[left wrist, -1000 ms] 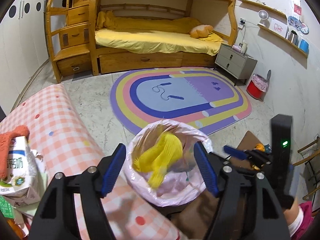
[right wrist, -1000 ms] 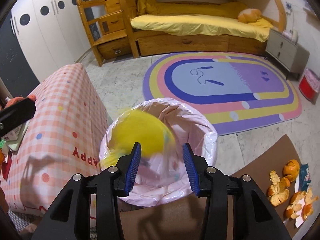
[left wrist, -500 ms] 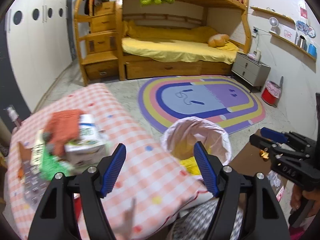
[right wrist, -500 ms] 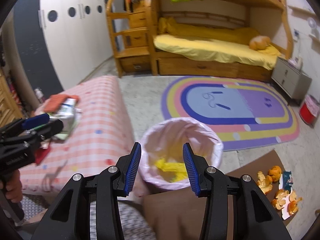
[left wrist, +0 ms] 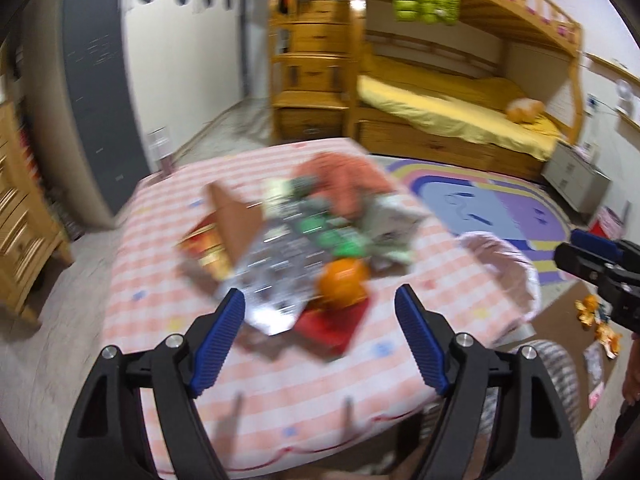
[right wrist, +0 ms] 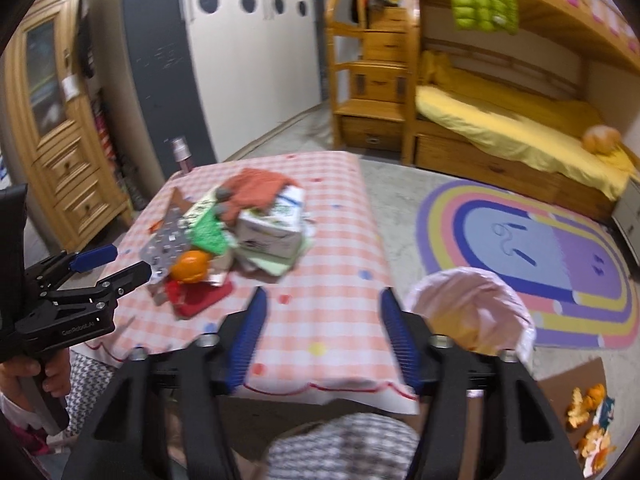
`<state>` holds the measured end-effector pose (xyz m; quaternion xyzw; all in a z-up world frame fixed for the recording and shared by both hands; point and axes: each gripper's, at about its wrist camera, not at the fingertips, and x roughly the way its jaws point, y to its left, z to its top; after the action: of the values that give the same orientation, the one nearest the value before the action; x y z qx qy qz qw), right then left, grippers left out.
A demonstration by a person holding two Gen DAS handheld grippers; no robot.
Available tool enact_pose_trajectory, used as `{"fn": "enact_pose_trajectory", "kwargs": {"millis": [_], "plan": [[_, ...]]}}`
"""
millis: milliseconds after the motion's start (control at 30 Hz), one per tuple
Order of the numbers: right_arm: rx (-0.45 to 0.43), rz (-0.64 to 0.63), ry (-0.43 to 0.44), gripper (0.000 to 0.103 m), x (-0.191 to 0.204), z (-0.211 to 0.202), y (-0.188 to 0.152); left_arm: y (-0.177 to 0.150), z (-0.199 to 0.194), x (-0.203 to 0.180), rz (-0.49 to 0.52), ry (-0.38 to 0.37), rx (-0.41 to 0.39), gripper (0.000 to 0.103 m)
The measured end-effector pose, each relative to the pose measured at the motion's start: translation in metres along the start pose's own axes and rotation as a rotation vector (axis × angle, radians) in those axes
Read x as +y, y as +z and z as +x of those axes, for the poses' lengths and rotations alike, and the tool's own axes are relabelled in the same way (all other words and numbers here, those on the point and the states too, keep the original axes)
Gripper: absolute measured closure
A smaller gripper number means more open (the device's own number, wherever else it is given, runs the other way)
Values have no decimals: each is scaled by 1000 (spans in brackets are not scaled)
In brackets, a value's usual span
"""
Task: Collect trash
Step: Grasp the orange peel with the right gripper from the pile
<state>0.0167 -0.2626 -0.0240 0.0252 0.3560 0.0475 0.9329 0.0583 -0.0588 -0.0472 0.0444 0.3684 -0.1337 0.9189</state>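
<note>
Hovering wide, empty, jaws just opening – left gripper (left wrist: 320,344), right gripper (right wrist: 322,340), bin bag's (right wrist: 472,292) inside only in right view

Counted items: one orange (right wrist: 191,266) and one white carton (right wrist: 270,226) on one checked table (right wrist: 336,240); one lined bin (right wrist: 468,300) to its right; two grippers.

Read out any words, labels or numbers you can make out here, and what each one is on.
"GenRobot.AI", roughly, on the left gripper body; small, so not certain.
Milk carton: blue and green print, too blurred to read.
Silver wrapper: print too blurred to read.
</note>
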Motion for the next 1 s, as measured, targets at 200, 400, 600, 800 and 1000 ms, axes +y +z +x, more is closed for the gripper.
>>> {"fn": "enact_pose_trajectory", "kwargs": {"millis": [200,400,600,800,1000], "plan": [[29,-84,87,39,54,30,3,-18,-2,53,-74,104,20,19],[49,-123,158,47,90,59,5,-27,-2,79,-107,130,38,13],[87,-153,174,50,105,85,11,-30,3,83,-108,114,46,15],[134,-136,192,50,111,112,15,-29,7,81,-101,112,48,20],[149,-143,200,76,113,115,14,-28,7,73,-82,102,43,20]]}}
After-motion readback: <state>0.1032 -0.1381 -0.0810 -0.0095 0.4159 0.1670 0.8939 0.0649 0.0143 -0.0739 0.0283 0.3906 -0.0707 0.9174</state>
